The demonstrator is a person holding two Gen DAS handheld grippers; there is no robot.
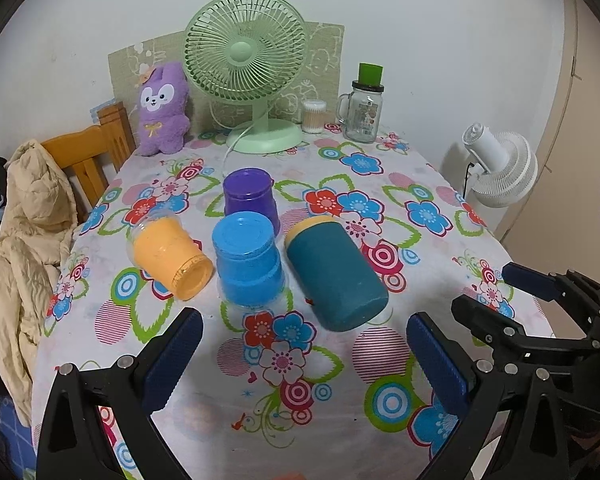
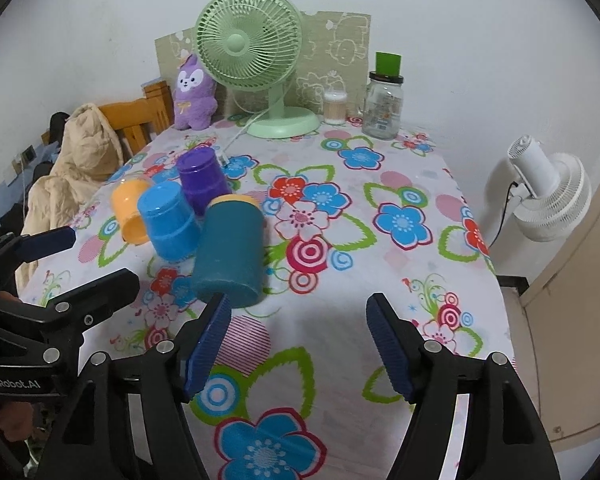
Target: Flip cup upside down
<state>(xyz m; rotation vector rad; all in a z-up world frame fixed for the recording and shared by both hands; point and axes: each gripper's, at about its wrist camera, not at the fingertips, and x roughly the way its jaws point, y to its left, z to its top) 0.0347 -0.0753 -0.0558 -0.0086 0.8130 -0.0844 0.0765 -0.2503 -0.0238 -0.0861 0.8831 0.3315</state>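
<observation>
Four cups sit on the flowered tablecloth (image 1: 300, 420). A teal cup (image 1: 334, 274) with a yellow rim lies on its side; it also shows in the right wrist view (image 2: 229, 250). An orange cup (image 1: 170, 258) lies on its side, mouth toward me. A blue cup (image 1: 248, 262) and a purple cup (image 1: 252, 198) stand upside down. My left gripper (image 1: 304, 354) is open and empty, just short of the blue and teal cups. My right gripper (image 2: 298, 344) is open and empty, its left fingertip (image 2: 216, 320) close to the teal cup's base.
A green desk fan (image 1: 246, 68), a purple plush toy (image 1: 162, 110), a glass jar with a green lid (image 1: 364, 108) and a cotton swab box (image 1: 314, 116) stand at the table's far edge. A wooden chair with a beige jacket (image 1: 24, 248) is left; a white fan (image 1: 500, 170) is right.
</observation>
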